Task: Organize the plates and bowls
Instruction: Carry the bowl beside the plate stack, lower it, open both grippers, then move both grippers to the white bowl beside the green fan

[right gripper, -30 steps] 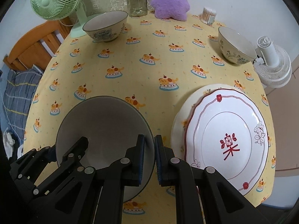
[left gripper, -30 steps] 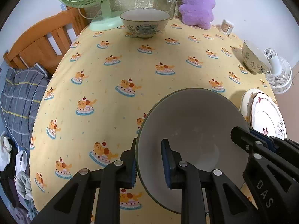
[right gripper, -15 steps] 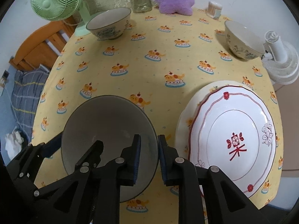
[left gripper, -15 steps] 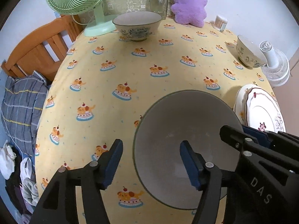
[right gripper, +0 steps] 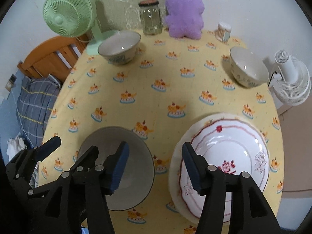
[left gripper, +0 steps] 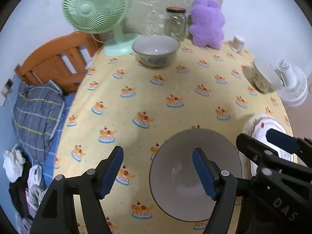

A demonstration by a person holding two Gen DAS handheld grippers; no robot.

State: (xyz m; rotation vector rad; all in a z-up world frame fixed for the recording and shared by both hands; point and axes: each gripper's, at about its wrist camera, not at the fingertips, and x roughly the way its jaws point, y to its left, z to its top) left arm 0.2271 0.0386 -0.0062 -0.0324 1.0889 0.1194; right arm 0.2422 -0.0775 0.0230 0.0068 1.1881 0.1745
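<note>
A plain grey bowl (left gripper: pixel 181 175) (right gripper: pixel 138 165) stands on the yellow tablecloth near the front edge. My left gripper (left gripper: pixel 158 172) (right gripper: pixel 70 149) hovers above its left rim with the jaws opening, one finger over the inside and one outside, the pads clear of it. Over the bowl's right rim, my right gripper (right gripper: pixel 156 164) (left gripper: pixel 261 139) is also opening and touches nothing. A red-patterned white plate (right gripper: pixel 230 156) (left gripper: pixel 259 124) lies on a cream plate to the right. Two patterned bowls stand apart, one at the back left (right gripper: pixel 120 47) (left gripper: pixel 156 49), one at the right (right gripper: pixel 247 68) (left gripper: pixel 264 77).
Along the back stand a green fan (right gripper: pixel 68 17), a glass jar (right gripper: pixel 150 19), a purple plush toy (right gripper: pixel 184 13) and a tub of cotton swabs (right gripper: pixel 224 31). A white fan (right gripper: pixel 292 81) sits off the right edge. A wooden bed frame (left gripper: pixel 56 64) and plaid pillow (left gripper: pixel 37 113) lie left.
Both grippers were shut on the grey bowl's rim and have let go, opened wide and risen. The bowl stays on the cloth.
</note>
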